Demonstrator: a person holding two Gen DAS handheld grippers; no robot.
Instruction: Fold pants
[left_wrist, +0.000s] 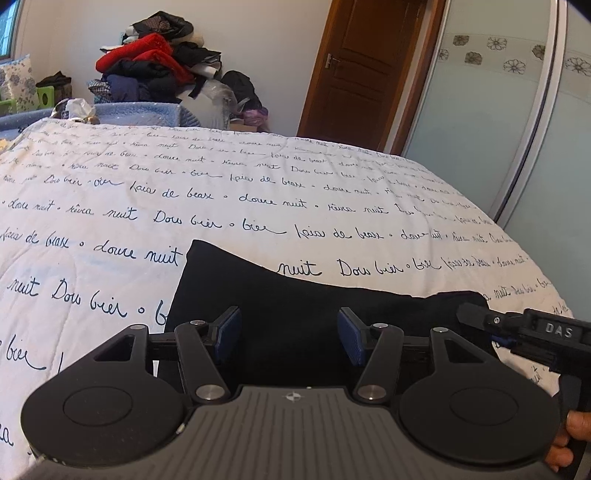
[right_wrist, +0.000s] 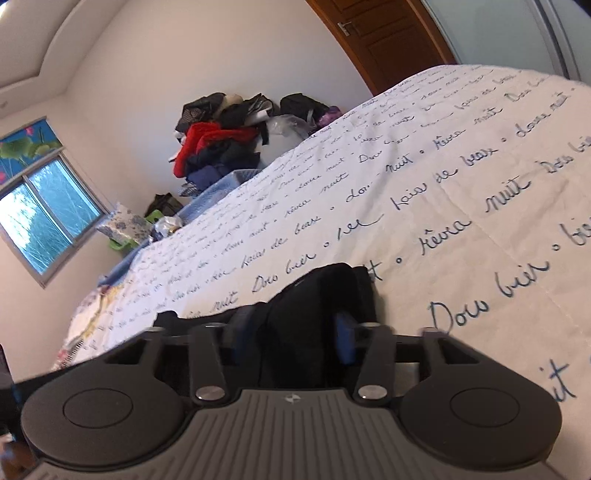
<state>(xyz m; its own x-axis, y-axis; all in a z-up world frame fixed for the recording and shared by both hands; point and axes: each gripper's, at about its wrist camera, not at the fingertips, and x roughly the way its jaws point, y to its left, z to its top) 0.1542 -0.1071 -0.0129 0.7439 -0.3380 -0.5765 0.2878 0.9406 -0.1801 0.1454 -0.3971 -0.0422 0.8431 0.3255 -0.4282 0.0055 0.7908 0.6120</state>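
On my left, the bed (left_wrist: 110, 206) stretches away under a white quilt printed with dark cursive script, and a heap of clothes (left_wrist: 155, 62) is piled against the far wall beyond it. My left gripper (left_wrist: 290, 338) hangs over the dark pants (left_wrist: 280, 295), its blue pads spread apart with nothing between them. The pants lie folded on the near part of the bed. Further right, my right gripper (right_wrist: 291, 332) sits low against the quilt, its pads pressing in on a bunched edge of the pants (right_wrist: 314, 295). A brown door (left_wrist: 354, 70) stands behind.
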